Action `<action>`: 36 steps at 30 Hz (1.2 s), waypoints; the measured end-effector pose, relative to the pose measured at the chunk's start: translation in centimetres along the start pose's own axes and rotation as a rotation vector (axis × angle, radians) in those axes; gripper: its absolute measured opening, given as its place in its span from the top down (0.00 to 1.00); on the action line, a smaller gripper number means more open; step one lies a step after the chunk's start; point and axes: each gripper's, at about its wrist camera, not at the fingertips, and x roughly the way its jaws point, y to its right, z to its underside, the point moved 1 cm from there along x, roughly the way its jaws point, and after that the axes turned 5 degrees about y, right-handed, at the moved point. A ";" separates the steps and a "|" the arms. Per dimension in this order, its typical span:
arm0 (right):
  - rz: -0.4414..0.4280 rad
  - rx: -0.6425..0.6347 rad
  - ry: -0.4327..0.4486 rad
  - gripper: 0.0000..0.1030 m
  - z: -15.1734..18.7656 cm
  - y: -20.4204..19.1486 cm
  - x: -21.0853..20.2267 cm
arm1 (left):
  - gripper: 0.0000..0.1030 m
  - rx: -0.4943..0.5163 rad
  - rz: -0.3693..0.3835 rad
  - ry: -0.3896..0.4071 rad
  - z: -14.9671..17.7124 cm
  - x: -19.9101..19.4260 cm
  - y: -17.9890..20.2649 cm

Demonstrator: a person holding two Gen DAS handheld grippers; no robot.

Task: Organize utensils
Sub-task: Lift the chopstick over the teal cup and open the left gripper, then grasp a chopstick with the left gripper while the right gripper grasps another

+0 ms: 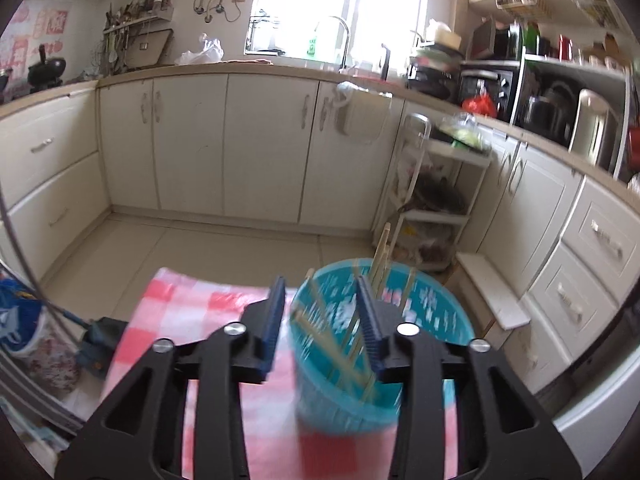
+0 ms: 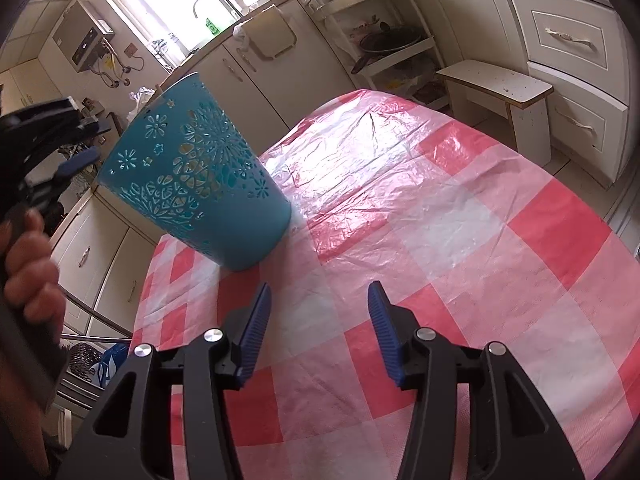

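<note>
Standing on the pink-and-white checked tablecloth (image 2: 460,208), the teal cut-out holder (image 2: 200,184) sat close to the table's far left edge, with the cloth dropping away just behind it toward the cream cabinets (image 1: 192,140). Several pale chopsticks (image 1: 348,344) leaned inside it, some tips rising above the rim (the left wrist view was blurred there, so their count could not be told). The left gripper (image 1: 322,320) hung over the holder's near rim with its blue pads parted to a middling gap; nothing was pressed between them, though the chopsticks showed through the gap behind. In the right wrist view that same gripper appeared at the far left, a hand (image 2: 28,276) wrapped round its handle. The right gripper (image 2: 318,328) hovered low over bare cloth, jaws standing moderately wide and empty, well apart from the holder. To its right and ahead the cloth lay clear up to the rounded far edge. Beyond that edge stood a small white stool (image 2: 500,96) and a white shelf trolley (image 2: 384,28), both near the table, with tiled floor (image 1: 200,248) open on the left side.
</note>
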 end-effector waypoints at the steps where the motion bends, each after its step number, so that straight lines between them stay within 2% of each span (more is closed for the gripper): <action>1: 0.002 -0.008 0.003 0.51 0.0 -0.1 0.0 | 0.61 0.011 -0.010 -0.006 0.4 -0.7 -0.1; 6: 0.007 -0.018 0.004 0.49 0.1 -0.3 0.0 | 0.49 0.058 -0.046 -0.061 2.8 -4.0 -1.2; 12: -0.001 -0.025 -0.002 0.44 0.2 -0.4 0.1 | 0.43 0.055 -0.076 -0.103 5.2 -6.0 -3.4; 19: -0.004 -0.056 -0.035 0.39 0.5 -1.1 0.5 | 0.43 0.074 -0.090 -0.146 6.4 -5.6 -5.0; 26: 0.009 -0.091 -0.062 0.39 0.9 -1.7 0.8 | 0.40 0.083 -0.084 -0.167 6.8 -5.5 -5.8; 31: -0.002 -0.165 -0.096 0.39 1.8 -3.0 0.8 | 0.35 0.110 -0.077 -0.173 7.0 -5.6 -5.5; 36: -0.053 -0.298 -0.167 0.39 4.6 -6.0 0.2 | 0.32 0.071 -0.044 -0.281 8.2 -4.1 -6.6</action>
